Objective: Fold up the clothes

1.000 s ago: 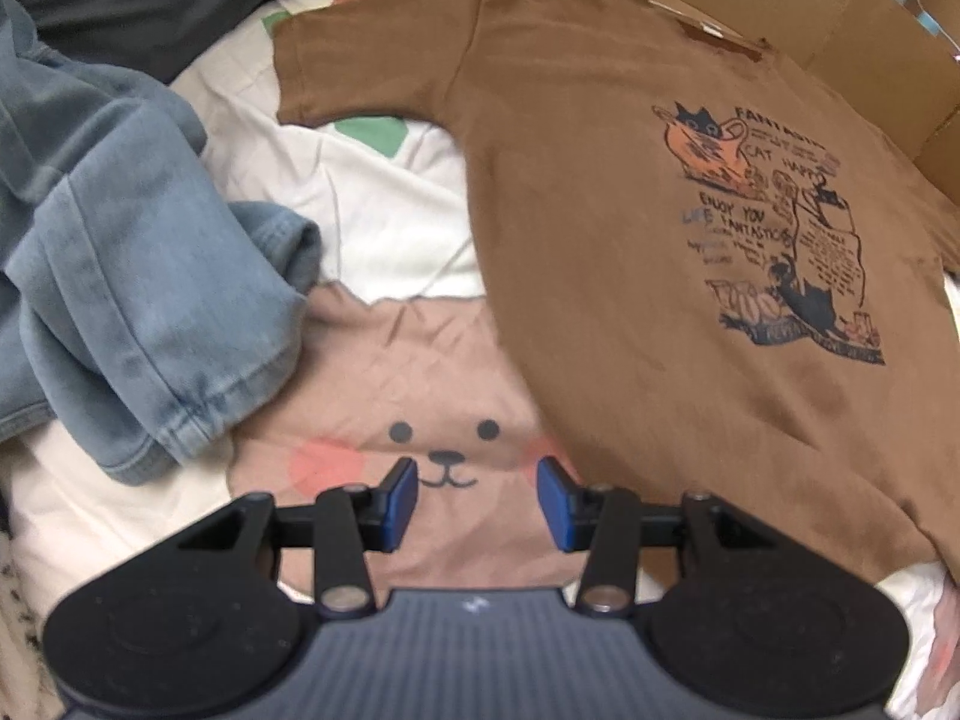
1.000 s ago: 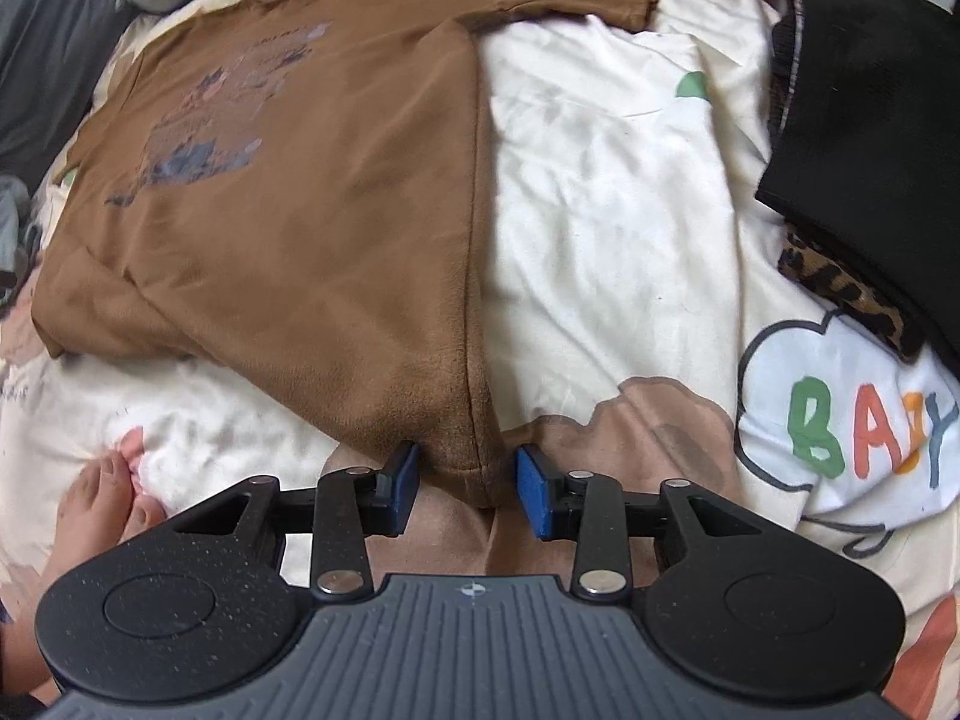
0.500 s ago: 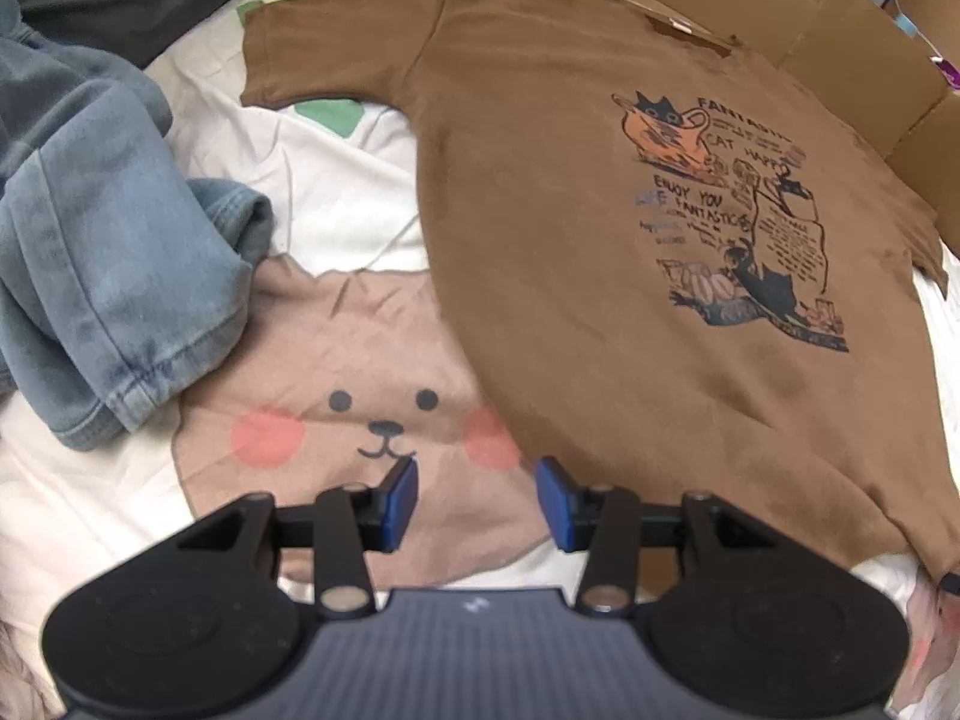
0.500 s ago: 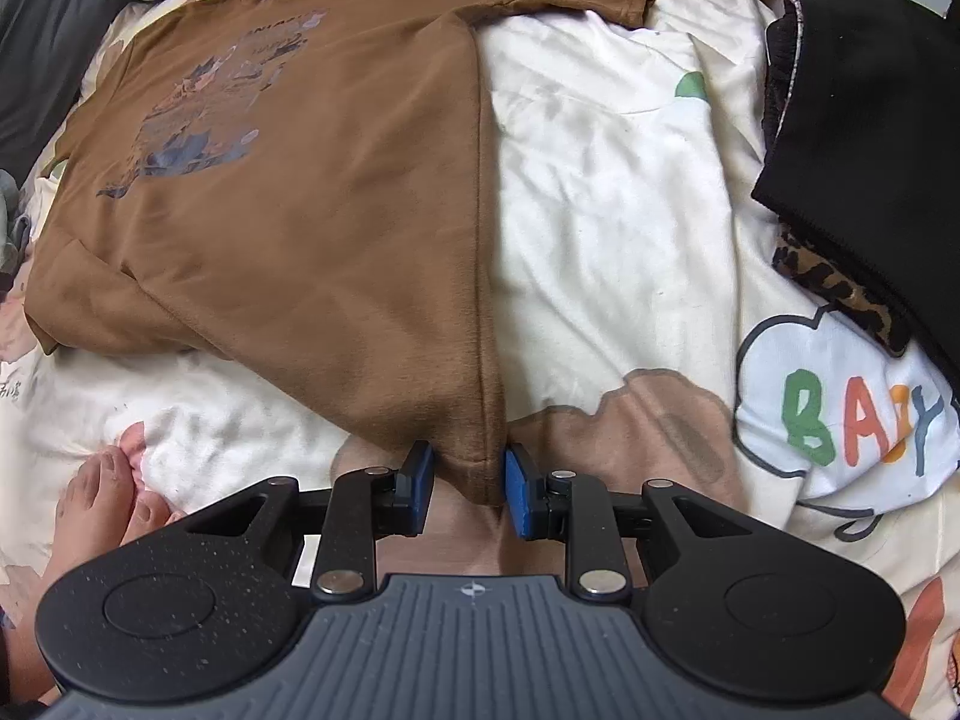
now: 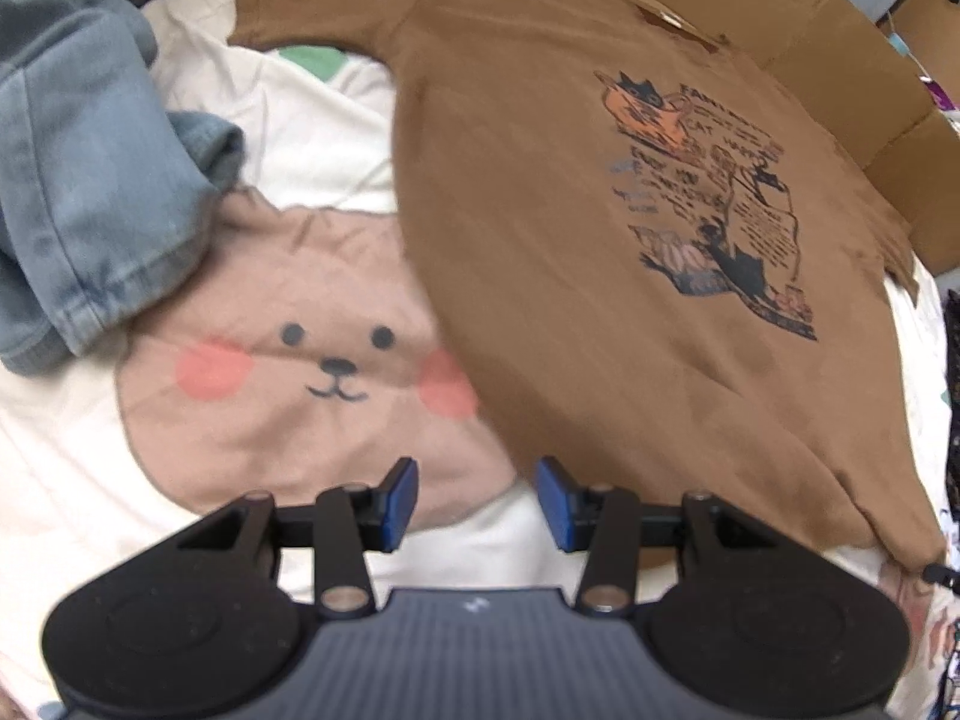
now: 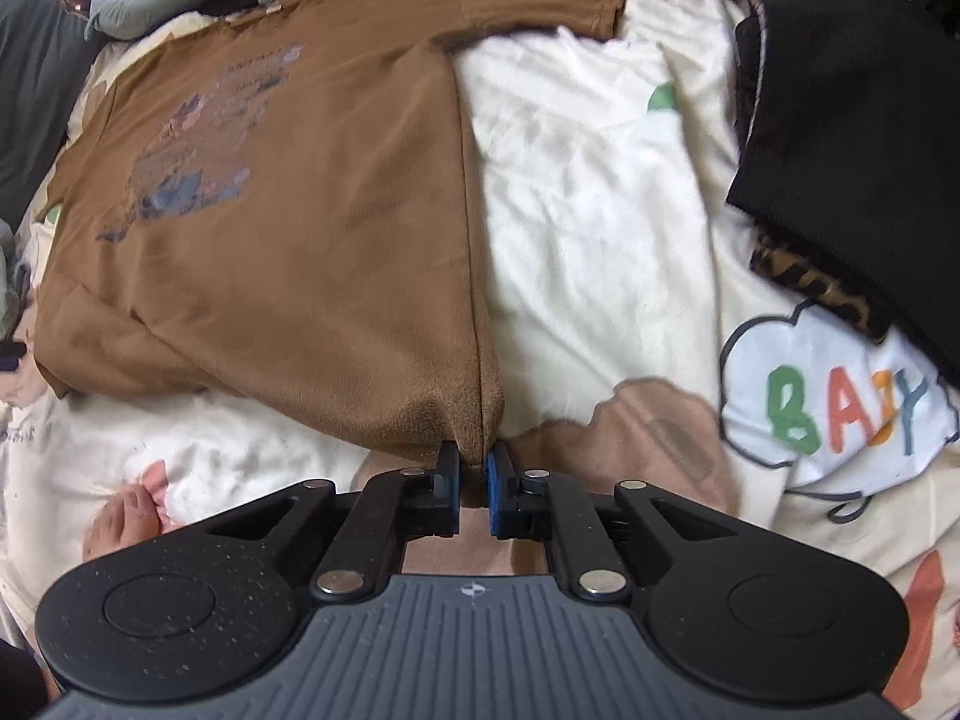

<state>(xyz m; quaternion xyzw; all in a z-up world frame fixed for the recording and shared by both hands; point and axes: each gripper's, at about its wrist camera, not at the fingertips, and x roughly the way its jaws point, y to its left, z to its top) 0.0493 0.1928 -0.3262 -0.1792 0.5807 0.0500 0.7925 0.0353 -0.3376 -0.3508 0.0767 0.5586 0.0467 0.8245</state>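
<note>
Fingers (image 6: pixel 499 468) of our right gripper (image 6: pixel 474 480) pinch the near hem corner of the brown shirt (image 6: pixel 312 228), spread flat on the bed (image 6: pixel 600 210). Our left gripper (image 5: pixel 476 501) hovers wide apart, empty, just above the hem's other corner beside the jeans (image 5: pixel 90 180).

A home bedroom, by every sign. Below both sets of jaws spreads a cream children's bedsheet (image 5: pixel 312 120) printed with a cartoon bear face (image 5: pixel 324 360) ahead of the left jaws and the word "BABY" (image 6: pixel 840 402) to the right of the right jaws. Loose clothing is piled around: blue jeans (image 5: pixel 78 180) far left, a black garment (image 6: pixel 852 138) upper right. Flattened cardboard (image 5: pixel 828 42) lines the far edge, and a person's bare foot (image 6: pixel 132 516) rests on the sheet.
</note>
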